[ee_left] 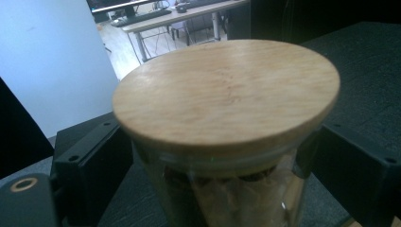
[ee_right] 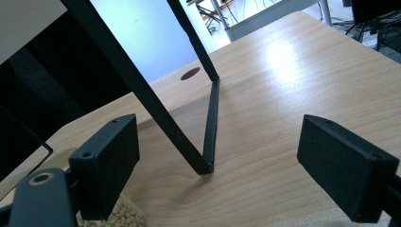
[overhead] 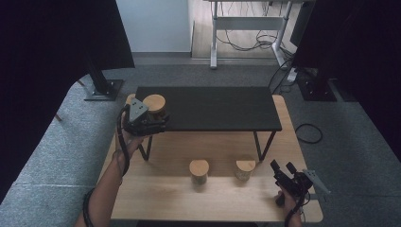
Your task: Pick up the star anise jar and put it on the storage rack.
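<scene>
Black shelf (overhead: 213, 108) top open to the right of the held jar (overhead: 154, 106); table (overhead: 156, 189) front holds two jars (overhead: 199, 171) (overhead: 245, 169) with a gap between; shelf leg (ee_right: 210, 123) stands ahead of the right gripper (overhead: 283, 171), bare wood either side.

Glass jar (overhead: 155, 108): clear cylindrical body, round pale bamboo lid (ee_left: 227, 92) seated flat on top. Contents brownish, not identifiable. Upright. Stands at the left end of the black raised shelf (overhead: 213, 108), near its front edge, above the wooden table. Sides touched by black jaws.
</scene>
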The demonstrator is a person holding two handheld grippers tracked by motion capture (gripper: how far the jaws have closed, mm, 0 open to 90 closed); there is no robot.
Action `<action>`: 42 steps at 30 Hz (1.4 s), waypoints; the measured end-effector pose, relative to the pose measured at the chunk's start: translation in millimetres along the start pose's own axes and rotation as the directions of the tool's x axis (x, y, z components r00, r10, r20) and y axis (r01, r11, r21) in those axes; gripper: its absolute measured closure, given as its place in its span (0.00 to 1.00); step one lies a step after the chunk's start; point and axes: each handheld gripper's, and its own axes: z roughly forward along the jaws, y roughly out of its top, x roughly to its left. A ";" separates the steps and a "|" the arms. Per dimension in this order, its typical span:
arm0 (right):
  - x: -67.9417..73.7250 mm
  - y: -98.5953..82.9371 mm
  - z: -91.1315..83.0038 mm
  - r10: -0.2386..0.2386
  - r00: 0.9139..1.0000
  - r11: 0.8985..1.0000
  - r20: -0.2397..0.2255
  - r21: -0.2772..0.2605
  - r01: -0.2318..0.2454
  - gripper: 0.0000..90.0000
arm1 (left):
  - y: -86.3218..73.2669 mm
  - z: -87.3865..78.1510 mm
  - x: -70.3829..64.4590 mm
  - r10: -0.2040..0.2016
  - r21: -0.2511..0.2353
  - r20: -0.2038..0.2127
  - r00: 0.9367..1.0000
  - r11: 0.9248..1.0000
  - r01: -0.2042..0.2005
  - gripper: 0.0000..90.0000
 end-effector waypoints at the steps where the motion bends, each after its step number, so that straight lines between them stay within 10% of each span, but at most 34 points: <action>1: 0.0 0.0 0.0 0.000 1.000 1.000 0.000 0.000 0.000 0.15 | -0.5 -0.4 0.2 -0.005 0.000 -0.003 1.000 1.000 0.005 0.09; 42: 0.3 -0.3 -0.1 0.002 1.000 1.000 0.004 -0.002 -0.002 0.15 | -54.5 -78.9 -4.1 -0.092 -0.070 -0.009 0.996 0.993 0.091 0.07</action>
